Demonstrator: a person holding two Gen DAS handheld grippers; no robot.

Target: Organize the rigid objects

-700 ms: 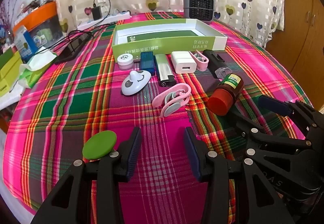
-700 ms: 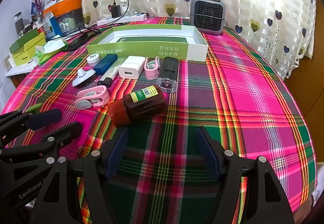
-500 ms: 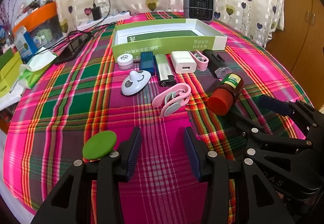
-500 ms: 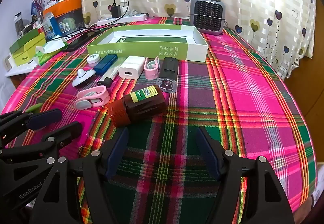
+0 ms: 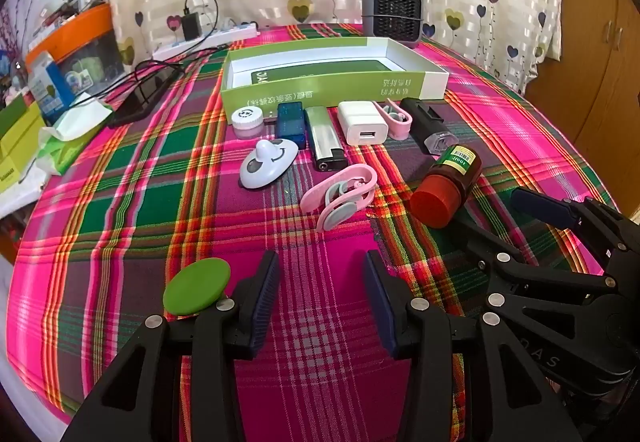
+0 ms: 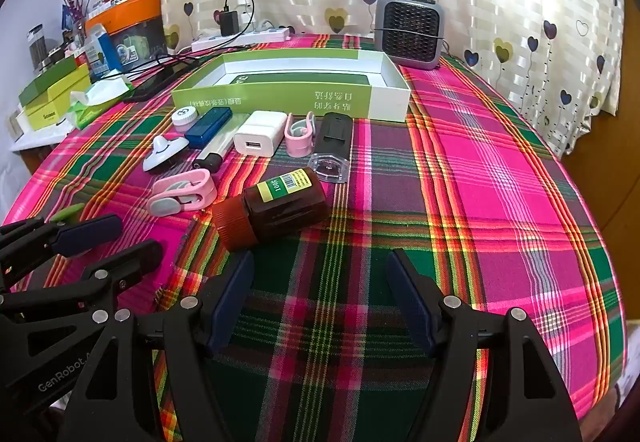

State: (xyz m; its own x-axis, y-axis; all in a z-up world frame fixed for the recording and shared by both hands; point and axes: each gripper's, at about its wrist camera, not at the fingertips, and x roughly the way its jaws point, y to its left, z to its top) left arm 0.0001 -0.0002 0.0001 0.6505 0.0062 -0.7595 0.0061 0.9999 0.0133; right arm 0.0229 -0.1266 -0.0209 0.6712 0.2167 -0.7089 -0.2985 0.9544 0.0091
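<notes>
Small objects lie on the plaid tablecloth in front of an open green and white box (image 5: 336,90) (image 6: 288,100). Among them are a brown bottle with a red cap (image 5: 448,186) (image 6: 276,206) on its side, a pink clip (image 5: 342,196) (image 6: 182,196), a white charger (image 5: 362,122) (image 6: 260,132), a silver lighter (image 5: 324,144), a blue stick (image 5: 291,120) and a black device (image 5: 428,124) (image 6: 334,138). A green disc (image 5: 196,285) lies by my left gripper (image 5: 320,282), which is open and empty. My right gripper (image 6: 320,282) is open and empty just short of the bottle.
A grey fan heater (image 5: 392,12) (image 6: 408,28) stands behind the box. A power strip with cables (image 5: 208,38) and a dark phone (image 5: 140,100) sit at the back left. Boxes and a tissue pack (image 5: 68,130) crowd the left edge. A wooden cabinet (image 5: 600,62) stands right.
</notes>
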